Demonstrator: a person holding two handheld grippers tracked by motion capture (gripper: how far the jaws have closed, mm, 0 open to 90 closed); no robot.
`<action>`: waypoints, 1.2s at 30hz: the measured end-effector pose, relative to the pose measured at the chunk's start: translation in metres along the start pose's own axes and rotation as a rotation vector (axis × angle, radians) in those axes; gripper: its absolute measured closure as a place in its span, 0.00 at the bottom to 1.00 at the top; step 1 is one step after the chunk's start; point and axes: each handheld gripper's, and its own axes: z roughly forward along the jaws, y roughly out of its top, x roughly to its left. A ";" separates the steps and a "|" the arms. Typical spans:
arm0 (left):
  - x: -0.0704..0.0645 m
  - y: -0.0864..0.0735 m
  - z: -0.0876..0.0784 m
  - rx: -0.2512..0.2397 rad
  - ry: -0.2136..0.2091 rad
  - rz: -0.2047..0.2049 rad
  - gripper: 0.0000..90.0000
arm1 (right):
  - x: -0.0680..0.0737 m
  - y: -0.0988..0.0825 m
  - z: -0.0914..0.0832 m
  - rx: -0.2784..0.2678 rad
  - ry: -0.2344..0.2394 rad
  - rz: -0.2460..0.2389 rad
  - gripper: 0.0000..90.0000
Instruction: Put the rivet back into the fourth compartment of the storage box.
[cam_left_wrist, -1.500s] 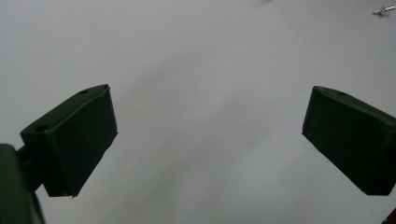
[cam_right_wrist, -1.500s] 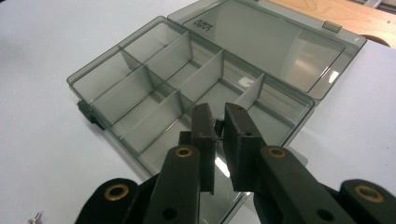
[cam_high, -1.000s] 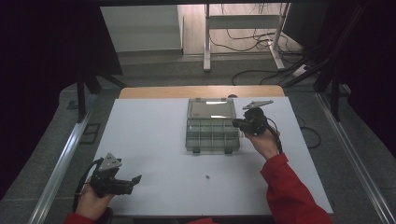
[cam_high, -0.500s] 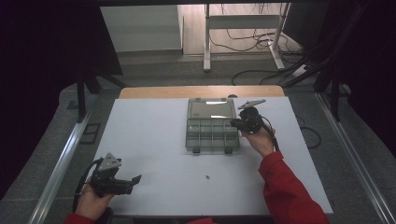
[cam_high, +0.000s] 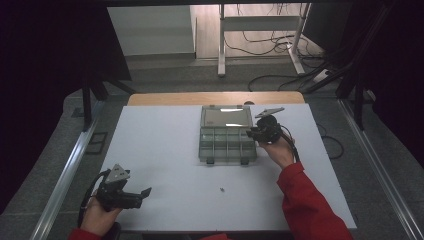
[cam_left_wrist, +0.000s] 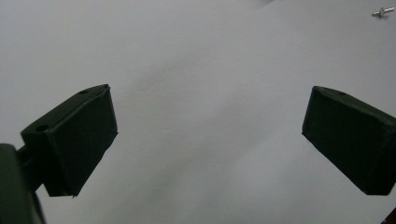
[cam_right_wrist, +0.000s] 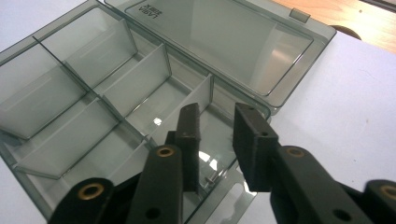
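Overhead, we see both grippers at a white table (cam_high: 165, 150).
Our right gripper (cam_right_wrist: 215, 135), slightly parted, hangs over the smoky clear-plastic compartment box (cam_right_wrist: 93, 93); our left gripper (cam_left_wrist: 208, 135) gapes wide near a tiny metal screw (cam_left_wrist: 383, 11).

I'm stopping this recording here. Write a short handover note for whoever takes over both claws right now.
Left claw: open, empty, low at the near left of the white table.
Right claw: jaws slightly apart, over the right end compartment of the open organizer box; nothing visibly gripped.
Things: the box's lid is folded back; a small screw lies in that compartment under the right claw; a second screw lies loose on the table near you.
Done: apparently one screw is in the box.
Left: probably the loose screw.
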 end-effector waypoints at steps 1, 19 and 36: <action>0.000 0.000 0.000 0.000 0.000 0.000 0.04 | 0.001 0.000 -0.001 0.000 0.001 0.004 0.75; 0.000 0.000 0.000 -0.002 -0.001 0.004 0.04 | 0.015 -0.005 -0.019 -0.060 -0.042 -0.026 0.30; 0.000 0.000 0.000 -0.006 -0.004 0.001 0.04 | 0.038 -0.017 -0.035 -0.055 0.029 -0.055 0.02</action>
